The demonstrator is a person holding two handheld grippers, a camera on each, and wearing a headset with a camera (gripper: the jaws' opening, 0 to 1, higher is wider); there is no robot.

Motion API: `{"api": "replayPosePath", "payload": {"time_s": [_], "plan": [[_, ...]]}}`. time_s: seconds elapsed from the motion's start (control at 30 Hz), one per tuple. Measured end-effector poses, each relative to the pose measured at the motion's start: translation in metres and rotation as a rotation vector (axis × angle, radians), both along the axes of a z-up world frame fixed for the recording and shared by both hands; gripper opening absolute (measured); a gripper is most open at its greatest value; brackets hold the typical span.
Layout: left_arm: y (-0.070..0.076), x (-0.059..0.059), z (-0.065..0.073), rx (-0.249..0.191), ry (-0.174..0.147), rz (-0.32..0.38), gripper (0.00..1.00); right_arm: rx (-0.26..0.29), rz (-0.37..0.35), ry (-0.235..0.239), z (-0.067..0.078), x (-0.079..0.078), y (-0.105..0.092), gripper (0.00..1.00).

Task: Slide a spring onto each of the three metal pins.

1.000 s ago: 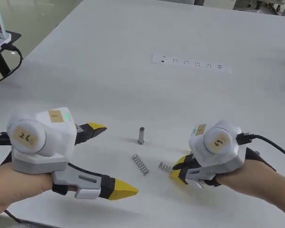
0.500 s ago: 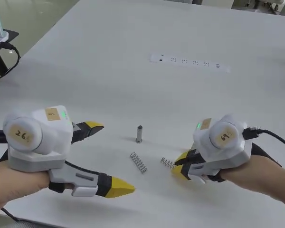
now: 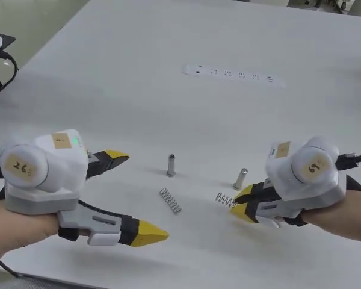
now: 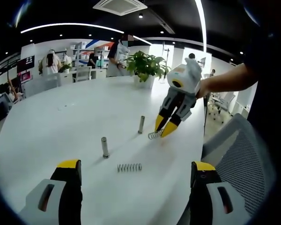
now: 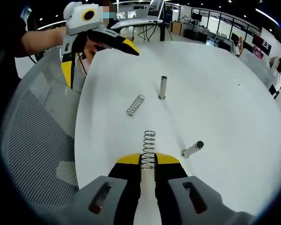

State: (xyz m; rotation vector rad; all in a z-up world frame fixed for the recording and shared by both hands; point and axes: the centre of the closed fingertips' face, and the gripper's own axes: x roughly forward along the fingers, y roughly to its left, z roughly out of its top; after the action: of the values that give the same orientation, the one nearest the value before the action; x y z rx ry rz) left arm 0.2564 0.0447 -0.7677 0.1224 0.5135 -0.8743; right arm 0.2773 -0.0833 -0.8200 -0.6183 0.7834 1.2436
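Two short metal pins stand on the white table (image 3: 138, 90): one pin (image 3: 171, 164) (image 4: 104, 146) (image 5: 162, 87) at the middle, a second pin (image 3: 240, 178) (image 4: 141, 124) (image 5: 192, 149) to its right. A loose spring (image 3: 169, 200) (image 4: 129, 167) (image 5: 135, 104) lies flat in front of the middle pin. My right gripper (image 3: 237, 200) (image 5: 149, 160) (image 4: 161, 130) is shut on one end of another spring (image 3: 225, 197) (image 5: 149, 143), just in front of the second pin. My left gripper (image 3: 135, 195) (image 4: 136, 165) (image 5: 98, 61) is wide open, jaws either side of the loose spring's line, holding nothing.
A white power strip (image 3: 233, 75) lies far back on the table. A grey mesh chair (image 4: 243, 159) (image 5: 42, 136) stands against the near table edge. Desks, plants and people show in the room behind.
My right gripper has drawn to the right with the spring in its jaws, uncovering the second pin behind it. The left gripper has stayed open and almost still. The head camera shifted.
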Motion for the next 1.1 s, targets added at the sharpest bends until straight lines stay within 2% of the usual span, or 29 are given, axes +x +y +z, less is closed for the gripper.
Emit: {"api": "replayPosePath", "payload": {"time_s": [0.3,0.67,0.8,0.83,1.1], "plan": [[-0.005,-0.004,-0.002,-0.003,0.011,-0.014,0.90,0.002,0.002,-0.012,0.007,-0.002,-0.007,0.08],[-0.014,-0.010,-0.003,-0.023,0.031,-0.050,0.80,0.010,0.024,-0.025,0.016,-0.006,-0.009,0.08],[-0.021,-0.013,-0.003,-0.036,0.042,-0.081,0.76,-0.002,0.047,-0.031,0.017,-0.010,-0.011,0.08],[-0.026,-0.015,-0.001,-0.057,0.044,-0.097,0.76,-0.006,0.053,-0.030,0.017,-0.011,-0.011,0.08],[-0.042,-0.014,-0.001,-0.061,0.043,-0.147,0.65,-0.012,0.096,-0.030,0.020,-0.020,-0.009,0.08]]}}
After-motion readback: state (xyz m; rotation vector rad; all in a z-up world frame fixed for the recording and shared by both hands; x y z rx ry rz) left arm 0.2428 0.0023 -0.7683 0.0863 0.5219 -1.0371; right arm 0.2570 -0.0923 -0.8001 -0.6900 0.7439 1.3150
